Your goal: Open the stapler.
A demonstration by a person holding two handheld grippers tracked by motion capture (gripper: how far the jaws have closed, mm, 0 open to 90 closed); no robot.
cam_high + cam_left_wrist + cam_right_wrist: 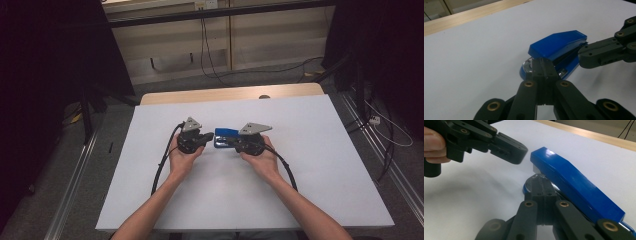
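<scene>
A blue stapler (226, 133) lies on the white table top (300, 170) between my two grippers. My left gripper (209, 136) is held in a hand just left of it. In the left gripper view its jaws (543, 65) are shut with nothing between them, tips close to the stapler's (559, 43) front end with the metal plate. My right gripper (232, 142) comes in from the right, shut, its tip (584, 53) against the stapler's side near the gap under the top. In the right gripper view its shut jaws (541, 182) lie alongside the stapler (574, 180), with the left gripper (520, 151) opposite.
The table's wooden far edge (230, 94) shows beyond the white sheet. Black cables (162, 165) trail from both grippers toward the near edge. Dark curtains stand at both sides, and more cables (385, 130) lie on the floor to the right.
</scene>
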